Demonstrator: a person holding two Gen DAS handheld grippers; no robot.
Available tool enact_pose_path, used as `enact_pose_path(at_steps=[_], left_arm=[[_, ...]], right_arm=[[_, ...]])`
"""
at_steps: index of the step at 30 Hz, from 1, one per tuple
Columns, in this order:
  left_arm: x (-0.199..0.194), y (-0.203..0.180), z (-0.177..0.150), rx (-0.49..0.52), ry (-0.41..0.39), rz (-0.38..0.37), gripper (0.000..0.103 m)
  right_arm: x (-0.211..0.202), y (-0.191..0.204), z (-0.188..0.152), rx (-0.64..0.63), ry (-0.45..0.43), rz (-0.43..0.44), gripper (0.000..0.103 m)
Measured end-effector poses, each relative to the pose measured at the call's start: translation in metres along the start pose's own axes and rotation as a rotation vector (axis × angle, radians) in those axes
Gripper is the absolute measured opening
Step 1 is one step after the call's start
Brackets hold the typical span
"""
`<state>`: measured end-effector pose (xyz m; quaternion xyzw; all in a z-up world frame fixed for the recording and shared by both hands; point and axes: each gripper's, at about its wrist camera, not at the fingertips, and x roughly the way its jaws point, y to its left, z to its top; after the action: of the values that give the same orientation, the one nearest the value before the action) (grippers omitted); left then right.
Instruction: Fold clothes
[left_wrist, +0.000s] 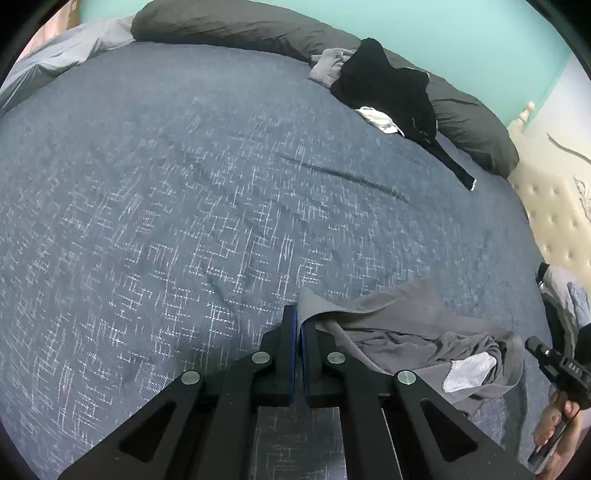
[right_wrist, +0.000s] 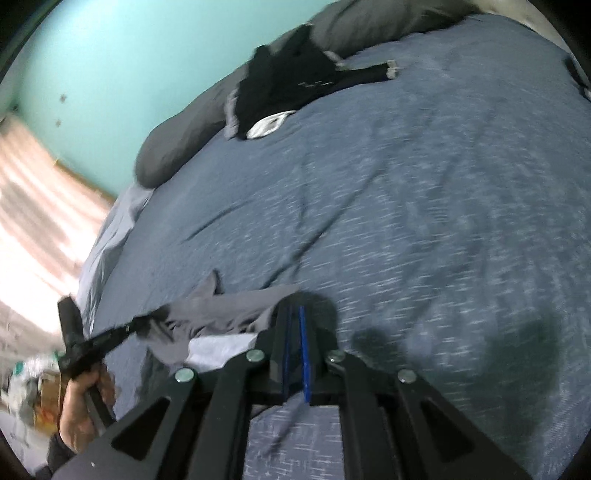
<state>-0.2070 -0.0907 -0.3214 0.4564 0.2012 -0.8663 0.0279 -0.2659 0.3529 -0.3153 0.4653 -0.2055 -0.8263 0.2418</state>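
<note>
A crumpled grey garment (left_wrist: 417, 332) with a white inner label lies on the blue bedspread (left_wrist: 207, 192) near the front edge. My left gripper (left_wrist: 298, 314) is shut on the garment's left edge. My right gripper (right_wrist: 293, 314) is shut on the garment's (right_wrist: 229, 314) right side; it also shows at the right of the left wrist view (left_wrist: 532, 345). The left gripper shows in the right wrist view (right_wrist: 147, 319), holding the cloth. The right wrist view is blurred.
A pile of black, grey and white clothes (left_wrist: 388, 88) lies at the far side of the bed against dark grey pillows (left_wrist: 229, 26). A cream tufted headboard (left_wrist: 550, 206) stands at right. The teal wall (right_wrist: 122, 62) is behind. The floor (right_wrist: 33, 206) lies beside the bed.
</note>
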Motion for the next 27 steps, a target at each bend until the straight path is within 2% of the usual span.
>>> enact_pose_path(at_steps=[1,2,3,4,6,8,11,18,23,27], left_arm=[[0.000,0.001,0.000,-0.005,0.002,0.001,0.003],[0.001,0.001,-0.001,-0.009,0.004,0.001,0.006],[0.000,0.001,-0.002,-0.013,0.005,0.000,0.012],[-0.001,0.001,-0.002,-0.016,0.006,-0.002,0.016],[-0.005,0.001,-0.003,-0.028,0.002,-0.009,0.040],[-0.011,0.001,-0.004,-0.034,-0.004,-0.015,0.046],[-0.018,-0.002,-0.008,-0.023,0.001,-0.035,0.050],[-0.001,-0.021,-0.032,0.037,0.122,-0.091,0.052],[0.015,-0.016,-0.046,0.031,0.179,-0.076,0.052],[0.019,-0.008,-0.050,-0.003,0.180,-0.069,0.052]], right_arm=[[-0.001,-0.002,0.001,0.010,-0.005,0.004,0.008],[-0.002,-0.004,0.003,0.021,-0.010,0.008,0.016],[-0.001,-0.005,0.004,0.029,-0.009,0.005,0.028],[0.002,-0.005,0.005,0.036,-0.002,0.007,0.033],[0.008,-0.004,0.004,0.045,0.012,0.020,0.034],[0.015,-0.003,0.006,0.051,0.023,0.025,0.034],[0.027,-0.001,0.008,0.067,0.039,0.033,0.034],[0.046,0.001,0.009,0.093,0.062,0.026,0.034],[0.050,0.005,0.008,0.085,0.076,0.030,0.034],[0.051,0.007,0.008,0.077,0.068,0.035,0.034]])
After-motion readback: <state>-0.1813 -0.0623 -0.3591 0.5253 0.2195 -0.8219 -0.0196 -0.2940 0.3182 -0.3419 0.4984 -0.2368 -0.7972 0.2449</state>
